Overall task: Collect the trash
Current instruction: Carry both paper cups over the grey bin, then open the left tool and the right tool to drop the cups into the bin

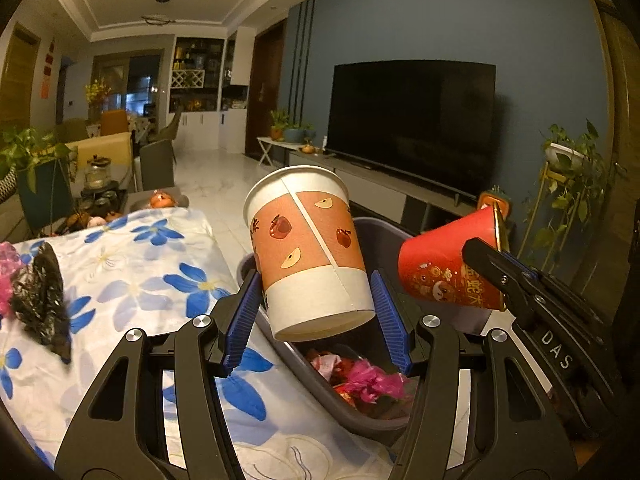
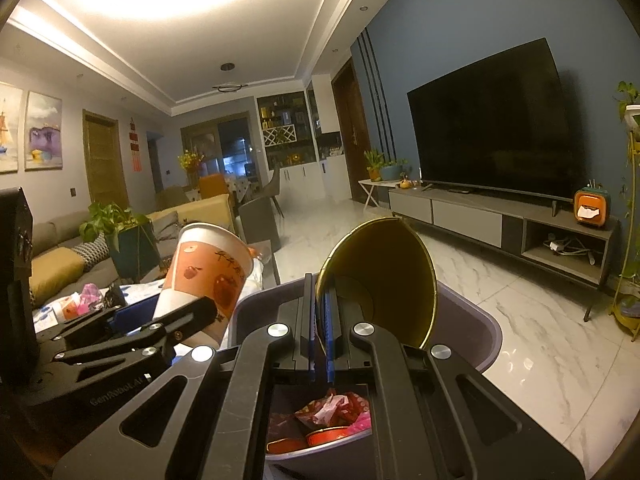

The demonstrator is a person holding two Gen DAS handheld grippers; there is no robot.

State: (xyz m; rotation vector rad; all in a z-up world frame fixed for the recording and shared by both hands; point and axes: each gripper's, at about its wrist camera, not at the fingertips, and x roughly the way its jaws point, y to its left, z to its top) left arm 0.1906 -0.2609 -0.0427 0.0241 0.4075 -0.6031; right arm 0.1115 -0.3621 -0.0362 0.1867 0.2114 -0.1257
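Note:
My left gripper [image 1: 314, 292] is shut on a white and orange paper cup [image 1: 308, 248] printed with apples, its blue pads pressing both sides near the base. The cup tilts above the near rim of a grey bin [image 1: 384, 236]. My right gripper [image 2: 320, 312] is shut on the rim of a red cup [image 1: 444, 264], whose gold inside [image 2: 384, 280] faces the right wrist camera, over the same bin [image 2: 480, 328]. In the right wrist view the left gripper [image 2: 168, 308] holds the apple cup [image 2: 204, 272] at the left. Wrappers [image 1: 368, 380] lie inside the bin.
A table with a blue-flowered cloth [image 1: 140, 272] stands left of the bin, with a crumpled black bag [image 1: 40, 300] and pink scraps [image 2: 88, 296] on it. A TV [image 2: 492, 128] on a low cabinet [image 2: 500, 220] lines the far wall. A plant stand [image 1: 568, 184] is at the right.

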